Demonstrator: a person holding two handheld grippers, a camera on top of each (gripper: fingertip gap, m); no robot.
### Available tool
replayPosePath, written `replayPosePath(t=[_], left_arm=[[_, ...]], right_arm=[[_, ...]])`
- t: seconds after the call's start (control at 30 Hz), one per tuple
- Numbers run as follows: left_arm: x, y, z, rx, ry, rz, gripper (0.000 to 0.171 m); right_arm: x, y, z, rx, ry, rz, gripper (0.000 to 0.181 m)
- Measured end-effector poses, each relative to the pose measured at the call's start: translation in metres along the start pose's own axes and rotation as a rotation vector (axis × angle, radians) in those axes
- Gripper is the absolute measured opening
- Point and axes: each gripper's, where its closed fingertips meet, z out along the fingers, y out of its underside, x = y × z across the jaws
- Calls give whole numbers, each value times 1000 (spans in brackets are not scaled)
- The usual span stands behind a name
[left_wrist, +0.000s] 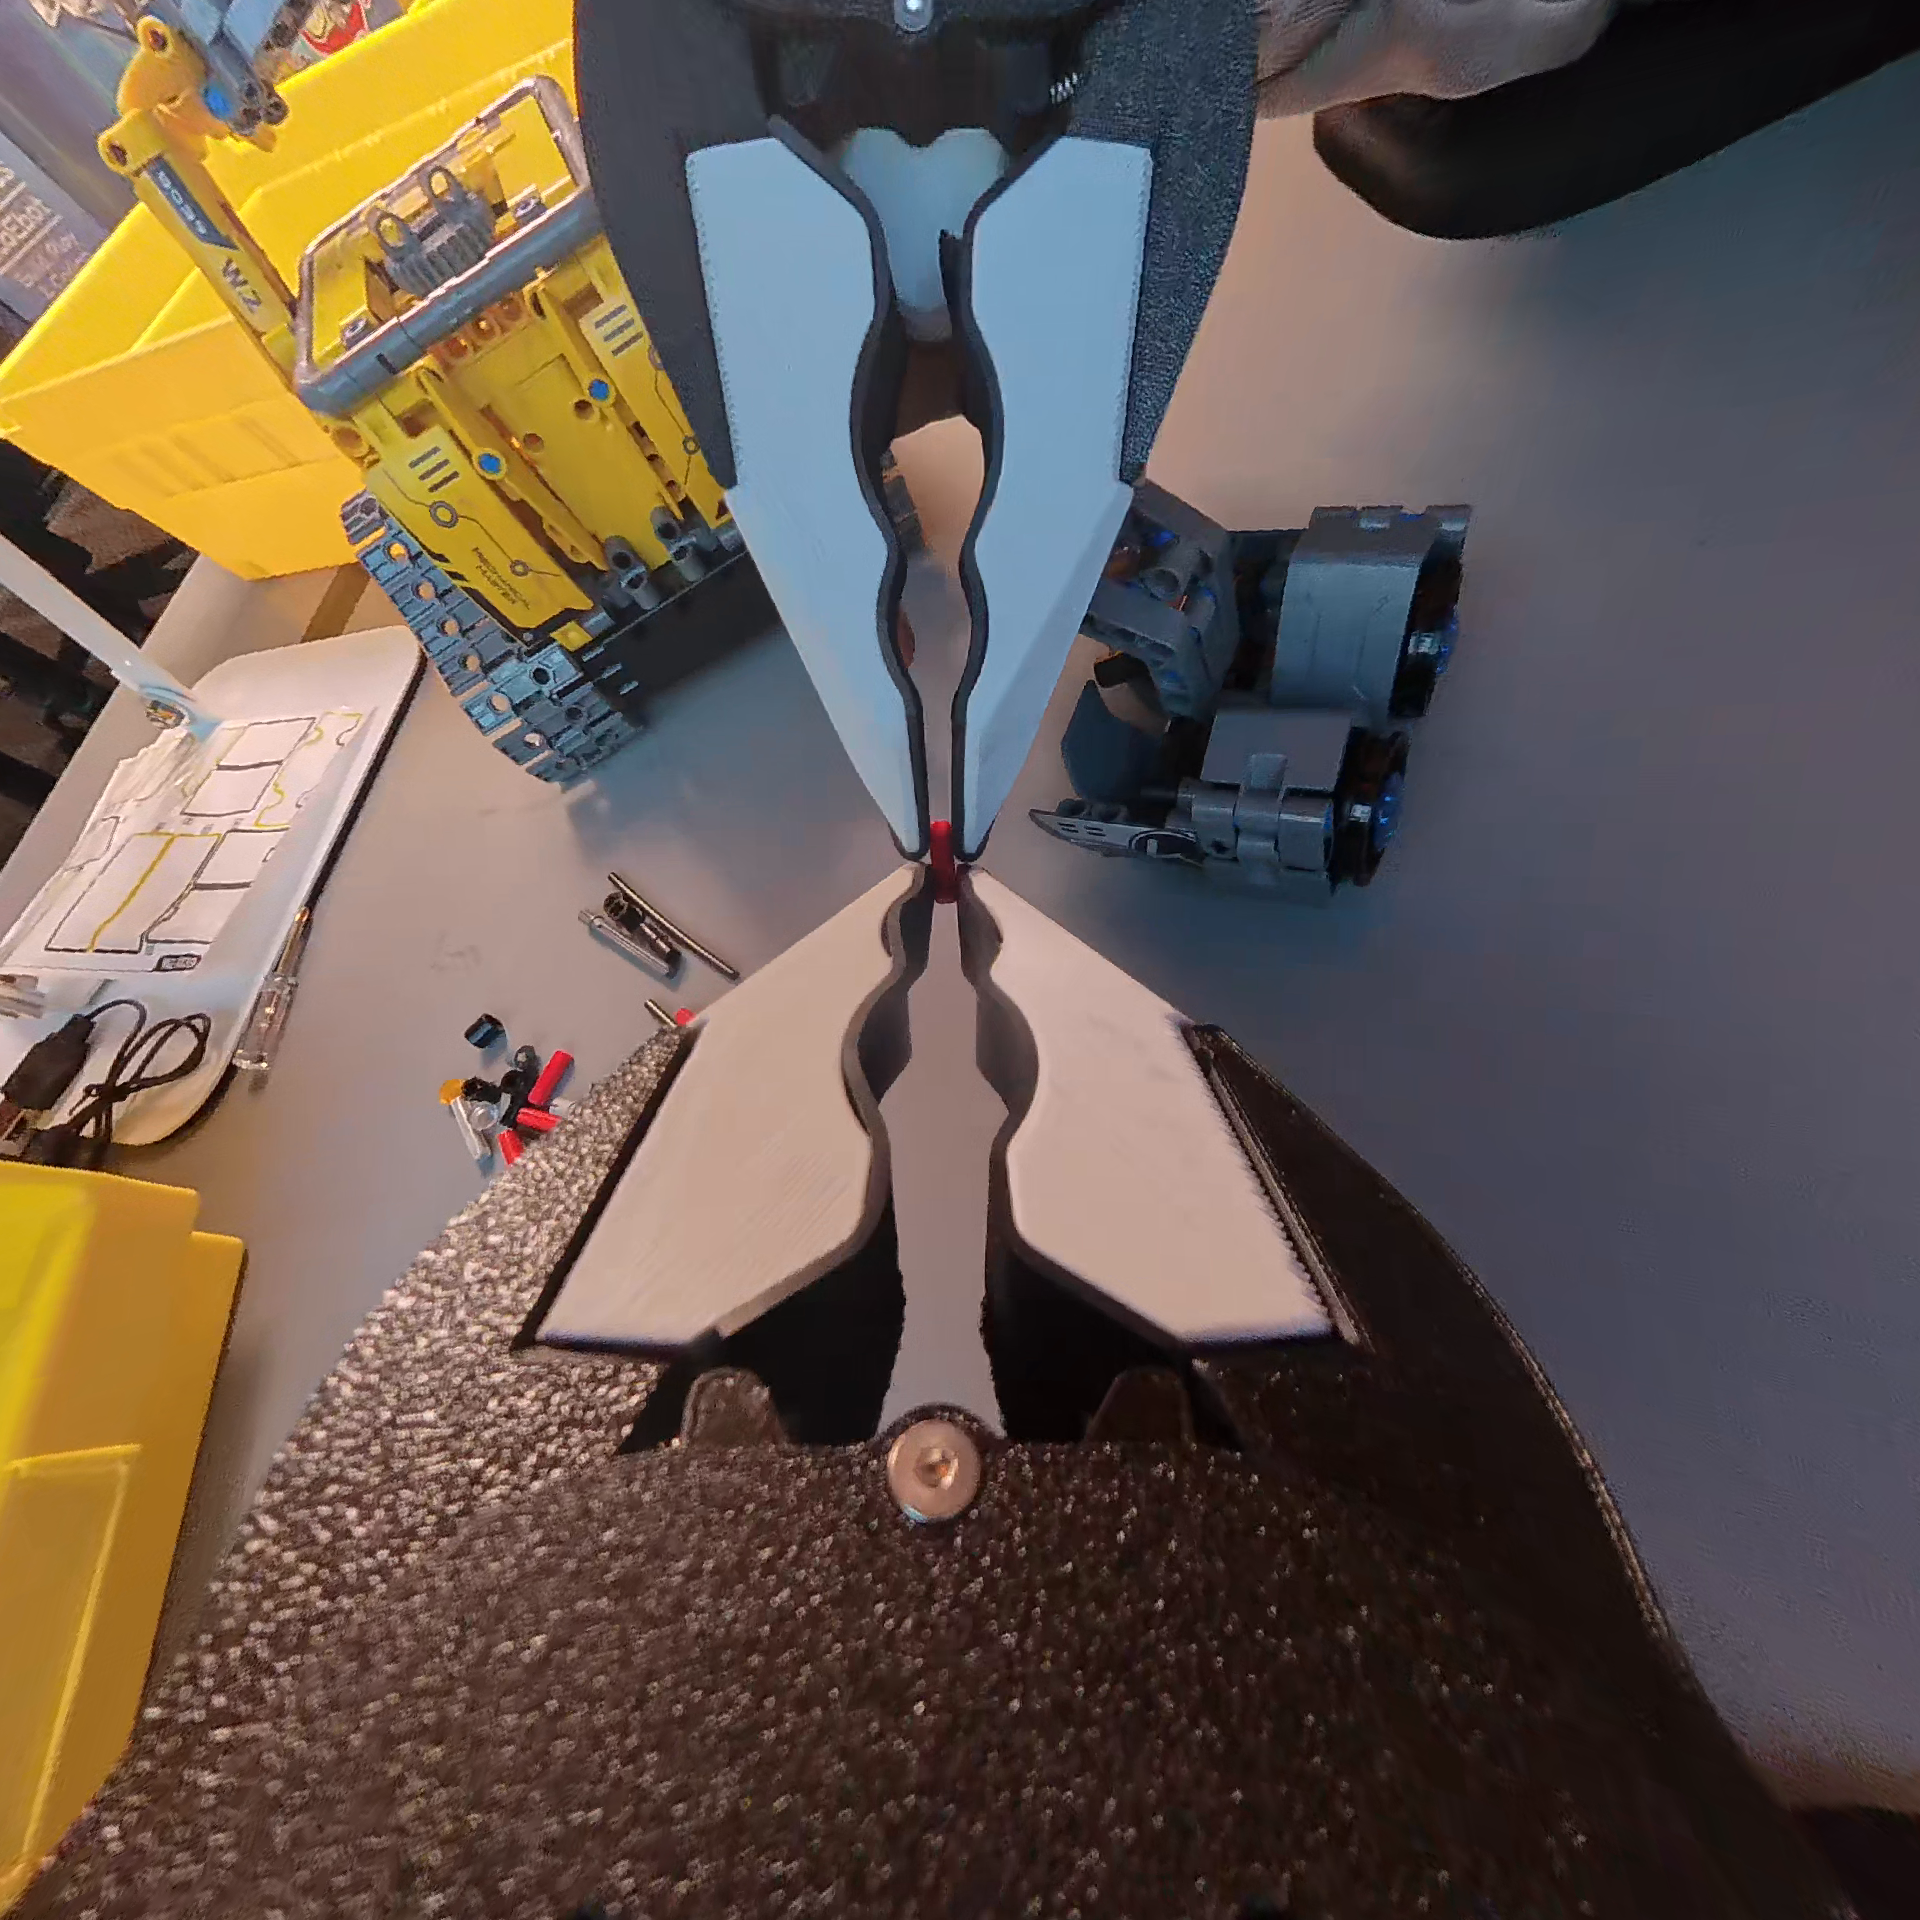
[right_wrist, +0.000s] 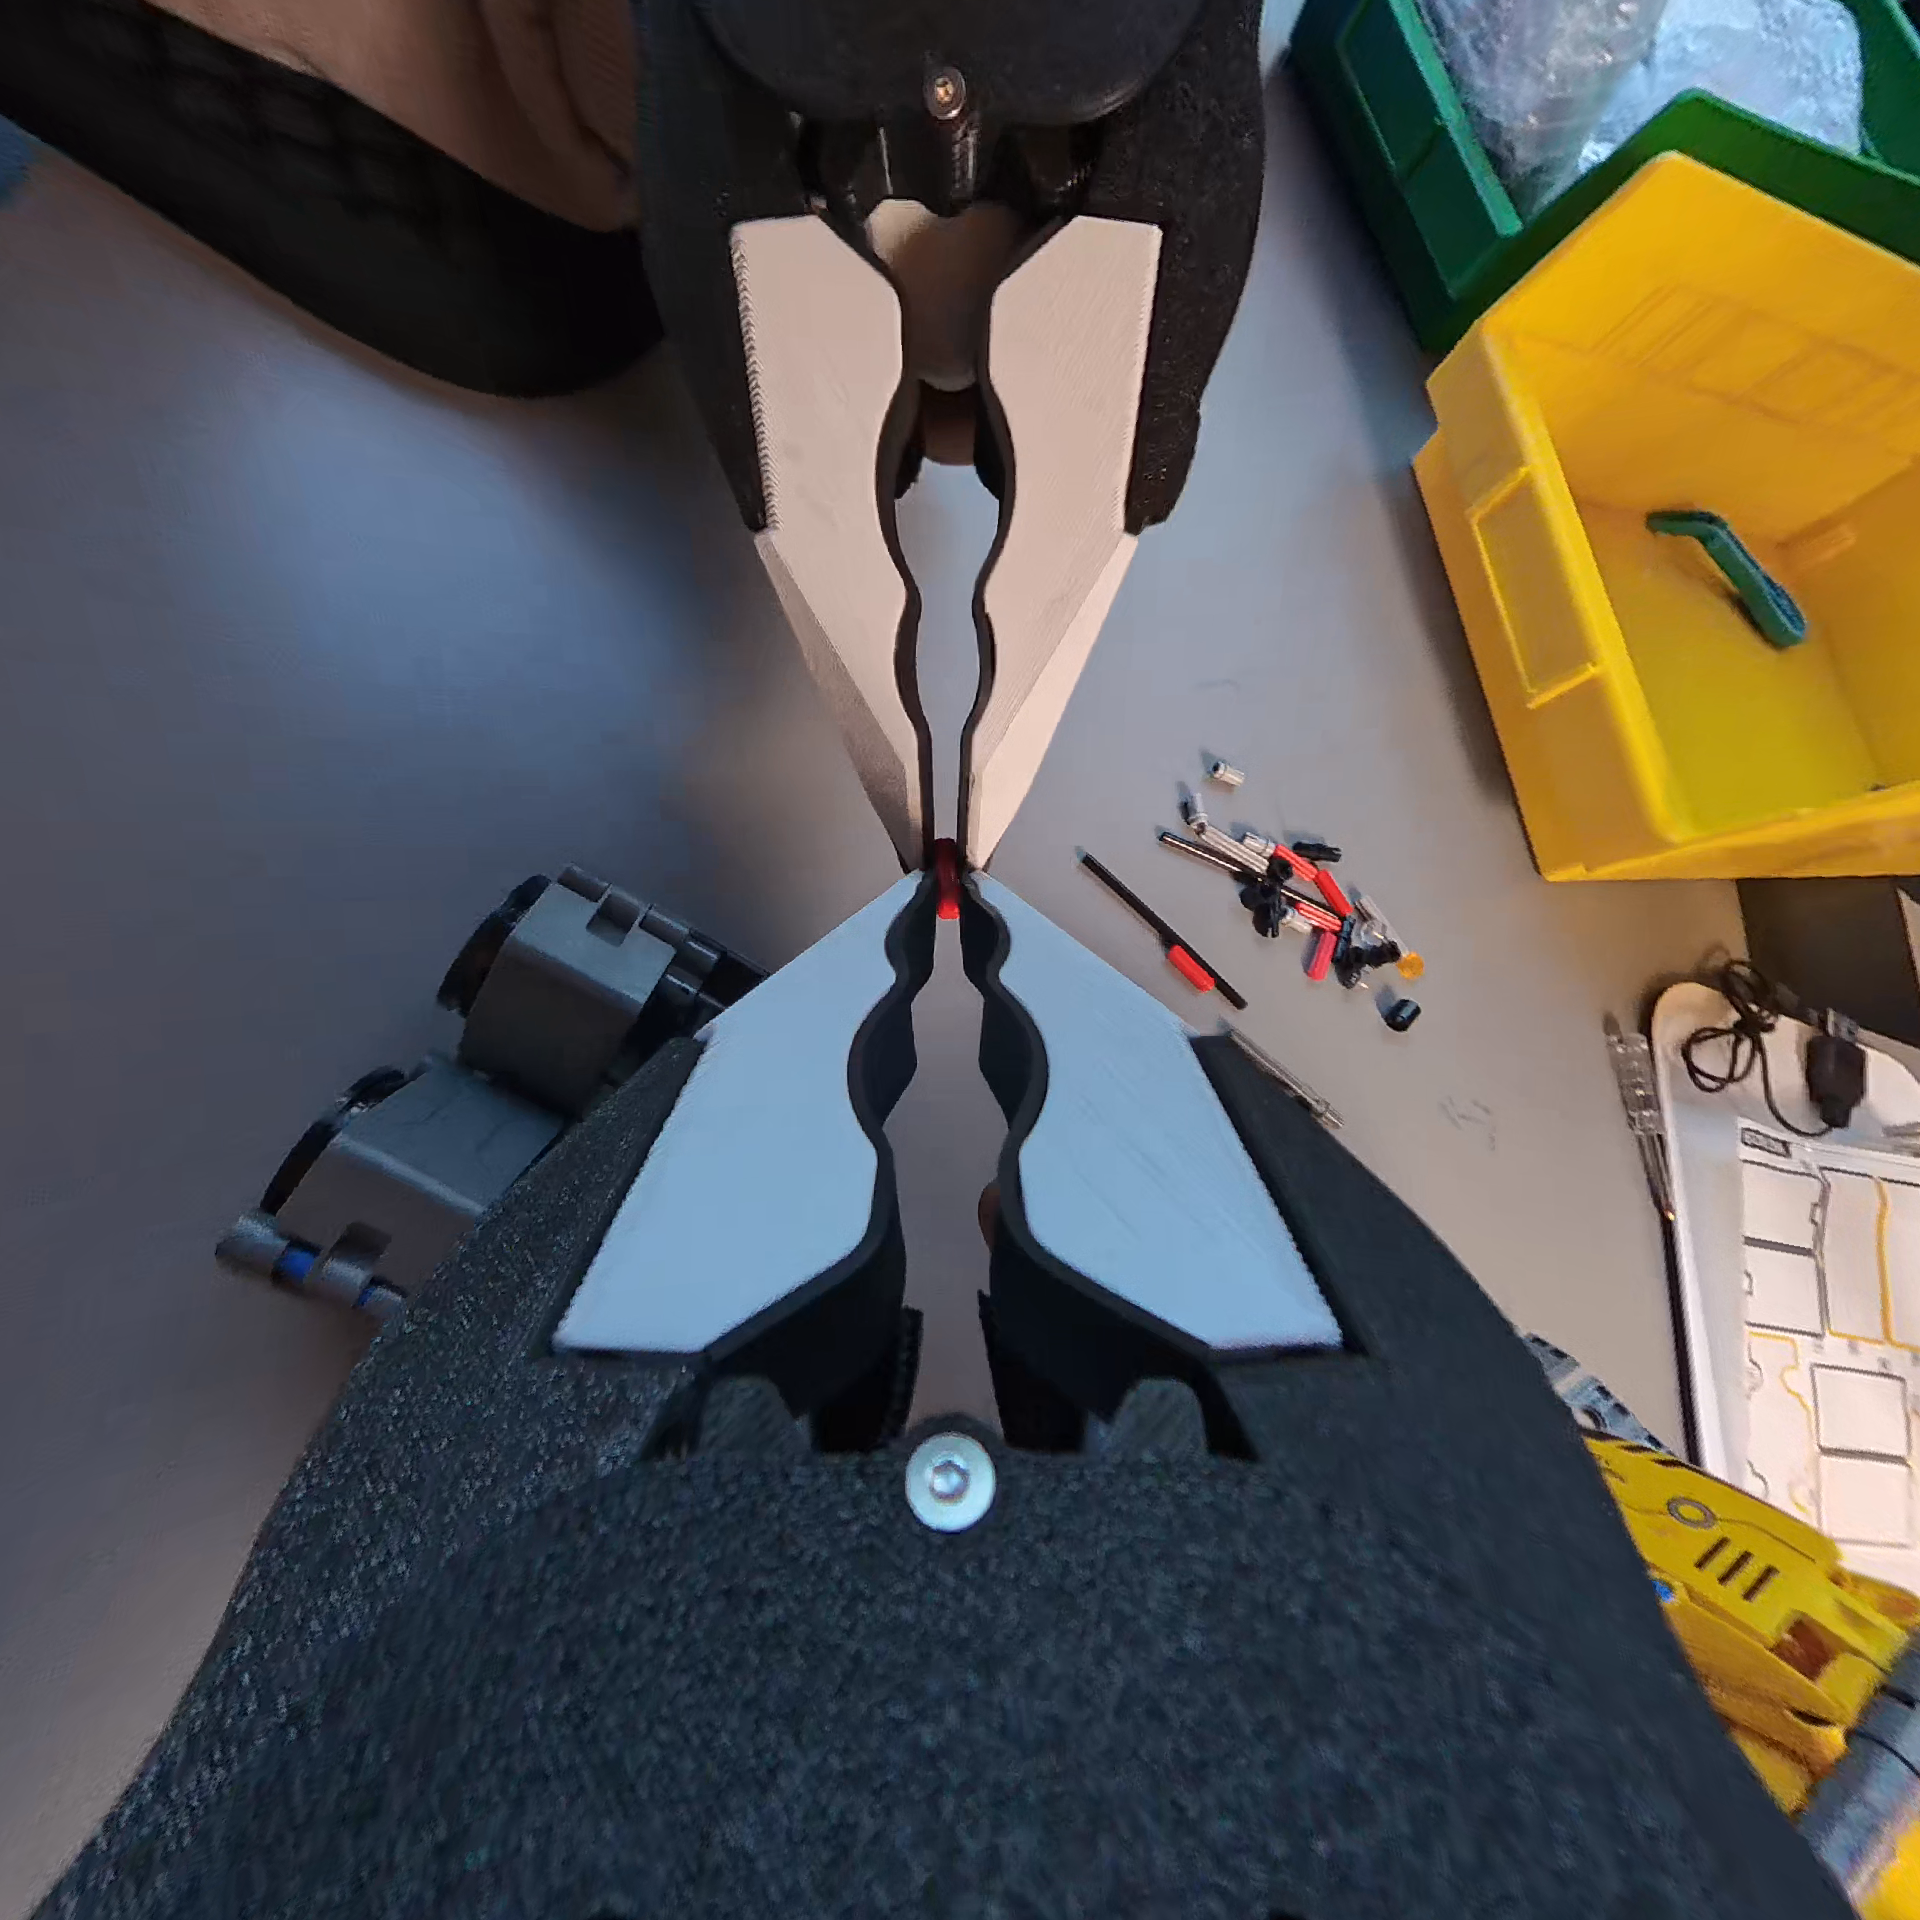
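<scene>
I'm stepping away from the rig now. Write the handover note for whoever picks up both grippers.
Left gripper: shut on the small red pin, tip to tip with the right gripper.
Right gripper: shut on the same red pin from the opposite end. Both hold it above the grey table.
Nearby: yellow tracked model and grey wheeled subassembly on the table, loose pins and axles, instruction sheet, yellow bin.
Done: pin lifted clear of the pile.
Left: no goal is given; the pin is not yet fitted anywhere.
</scene>
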Motion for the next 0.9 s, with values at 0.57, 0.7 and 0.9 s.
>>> replayPosePath(t=[0.57, 0.7, 0.9], left_arm=[[-98, 62, 13, -186, -344, -349, 39], [-92, 35, 11, -79, -332, -352, 45], [-54, -10, 8, 137, -158, -431, 44]], right_arm=[[-38, 90, -81, -129, 72, 339, 31], [-45, 107, -64, -227, 95, 315, 21], [-21, 46, -104, 322, 37, 512, 15]])
